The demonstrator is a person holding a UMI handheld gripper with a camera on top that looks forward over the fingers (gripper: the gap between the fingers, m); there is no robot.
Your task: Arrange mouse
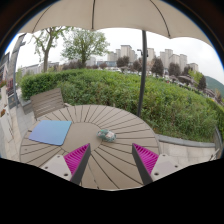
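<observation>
Here, empty jaws gape above a round slatted table (120, 125) bearing a small mouse (107, 134).

Between fingers: gripper (110, 160) spread apart, bare slats of round wooden slatted table (95, 115) ahead.
Centre-right: small grey-green mouse (106, 134) lies beyond fingers.
Left: flat blue rectangular mat (50, 131).
Behind: dark umbrella pole (143, 70); wooden chair (46, 101).

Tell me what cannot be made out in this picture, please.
- mouse, gripper view: too small to show its buttons, or any cable.
- round wooden table, gripper view: its near edge is hidden behind the gripper, whose fingers stand open and hold nothing.
- blue mouse pad, gripper view: too small to show any print.
- chair, gripper view: its seat and legs are hidden behind the table.
</observation>
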